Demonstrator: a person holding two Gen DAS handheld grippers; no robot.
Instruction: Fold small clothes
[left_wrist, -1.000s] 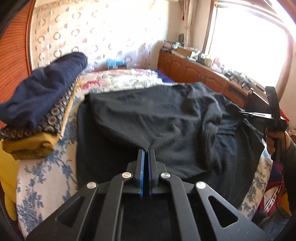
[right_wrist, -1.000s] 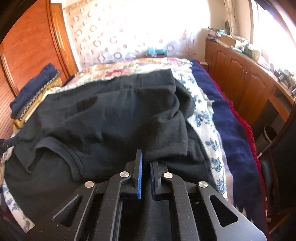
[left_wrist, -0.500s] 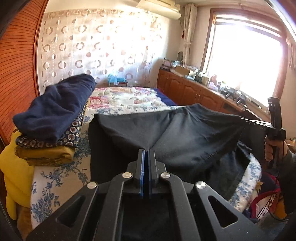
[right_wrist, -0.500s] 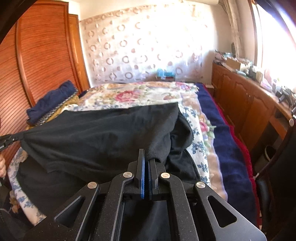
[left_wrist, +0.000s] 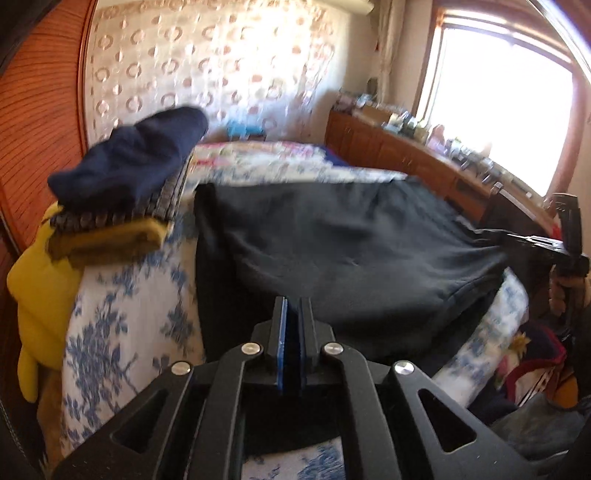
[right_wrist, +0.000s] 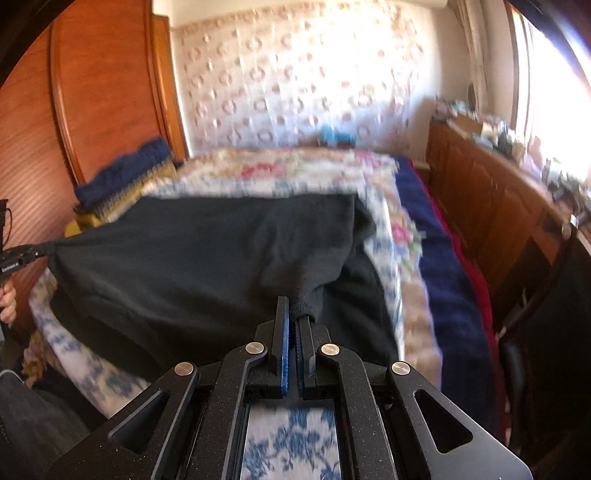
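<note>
The black garment (left_wrist: 343, 251) hangs stretched between the two claws above the near end of the bed (left_wrist: 122, 321), its far part draped on the flowered bedspread. The left claw (left_wrist: 291, 317) is closed, its blue pads pinching dark cloth at one corner; the right claw (right_wrist: 293, 321) is clamped on a bunched cuff-like end of the same garment. Both pictures are blurred, so fine creases cannot be read.

To my eye this is the lift-and-spread step: the cloth is held up taut by two corners, not yet laid over itself. The next move, I would judge, calls for both claws to carry the held edge forward together, level with each other, and lay it on the far part so the fold lands straight; if one side lags, the edge will go down skewed.

The left wrist view shows the right claw (left_wrist: 532, 240) from the side, gripping the far corner, and the nearby stack of folded clothes (left_wrist: 122, 192), navy on top, beside the wardrobe. The right wrist view shows what that one hides: the navy blanket (right_wrist: 439, 258) along the bed's far side, and the left claw (right_wrist: 22, 254) at the frame's edge pulling its corner to a point.
</note>
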